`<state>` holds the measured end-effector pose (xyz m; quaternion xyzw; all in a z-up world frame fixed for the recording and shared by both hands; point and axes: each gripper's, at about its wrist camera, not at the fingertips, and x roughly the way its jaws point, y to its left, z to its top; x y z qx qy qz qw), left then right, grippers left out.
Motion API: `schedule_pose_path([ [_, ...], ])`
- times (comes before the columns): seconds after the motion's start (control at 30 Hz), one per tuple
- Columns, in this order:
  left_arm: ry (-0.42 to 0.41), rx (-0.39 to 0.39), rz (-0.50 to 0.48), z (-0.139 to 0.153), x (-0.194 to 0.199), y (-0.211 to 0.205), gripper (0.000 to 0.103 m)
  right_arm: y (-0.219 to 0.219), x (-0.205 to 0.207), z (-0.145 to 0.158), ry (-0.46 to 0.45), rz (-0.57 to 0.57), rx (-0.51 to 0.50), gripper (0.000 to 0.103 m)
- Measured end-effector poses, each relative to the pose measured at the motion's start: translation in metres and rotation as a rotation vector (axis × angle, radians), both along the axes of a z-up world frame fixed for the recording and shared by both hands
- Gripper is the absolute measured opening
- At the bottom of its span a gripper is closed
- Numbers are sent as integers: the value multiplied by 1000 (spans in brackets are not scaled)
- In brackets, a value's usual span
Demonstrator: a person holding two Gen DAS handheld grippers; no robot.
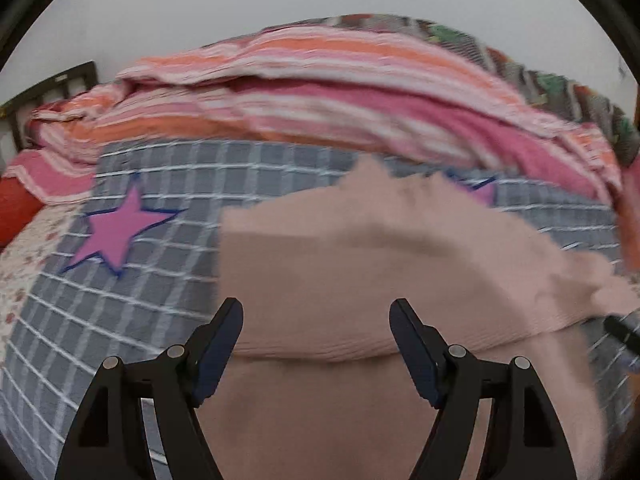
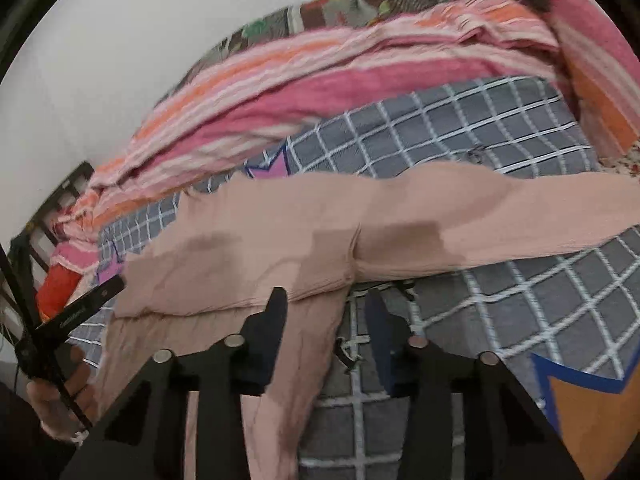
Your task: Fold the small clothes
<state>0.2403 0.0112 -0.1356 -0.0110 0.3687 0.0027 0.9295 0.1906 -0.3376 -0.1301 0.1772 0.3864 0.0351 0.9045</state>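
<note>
A dusty-pink small garment (image 1: 380, 264) lies on a grey checked bedcover (image 1: 132, 320), with one layer folded over another. My left gripper (image 1: 316, 312) hovers over the garment's near part, jaws wide apart and nothing pinched. In the right wrist view the garment (image 2: 280, 248) stretches across the cover, and a strip of it runs down toward the camera. My right gripper (image 2: 326, 300) sits at the fold's near edge, jaws partly apart. That strip lies by its left finger, and bare cover shows by its right finger. A hand (image 2: 60, 400) holds the left gripper's tool at the left edge.
A pink and orange striped blanket (image 1: 320, 92) is bunched along the bed's far side against a white wall. A dark headboard (image 1: 60, 84) and a red pillow (image 1: 16, 212) are at the left. Pink stars (image 1: 116, 232) mark the cover, and an orange patch (image 2: 592, 420) shows at the near right.
</note>
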Motion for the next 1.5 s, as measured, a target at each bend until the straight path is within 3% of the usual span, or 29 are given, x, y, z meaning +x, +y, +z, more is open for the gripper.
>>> schedule_pose_path([
  [0.07,6,11,22,0,3,17,74,5,9,-6,21,2,8,39],
  [0.27,18,-133,-9,-2,12,45,74,13,43,-16,89,-46,-15,35],
  [0.37,-27,-126,-98,3,15,29,73,24,56,-31,144,-59,-120,17],
  [0.43,-40,-123,-142,4,20,18,74,24,51,-27,102,-48,-133,8],
  [0.5,-18,-91,-122,-5,24,12,74,15,45,-22,53,-53,-86,7],
  [0.6,78,-61,-91,-26,36,13,74,6,50,-38,138,-104,-92,4],
  [0.7,83,-66,-85,-29,37,14,75,2,42,-29,111,-76,-53,7],
  [0.73,80,-53,-84,-29,36,13,78,0,38,-24,100,-62,-47,12],
  [0.8,88,-6,-80,-31,36,8,81,-11,25,-9,74,-82,-75,31],
  [0.83,90,6,-81,-32,35,6,84,-21,19,-1,61,-114,-92,49],
  [0.87,90,9,-83,-32,35,5,84,-32,13,4,45,-149,-104,56],
  [1.0,96,-18,-76,-32,37,12,88,-98,-3,16,47,-246,-182,56],
  [1.1,102,-16,-75,-33,39,13,89,-149,-16,1,88,-315,-214,58],
  [1.23,105,-7,-72,-34,40,12,90,-201,-10,-36,181,-333,-132,58],
  [1.5,107,-24,-77,-34,41,16,91,-234,22,-44,211,-367,-17,62],
])
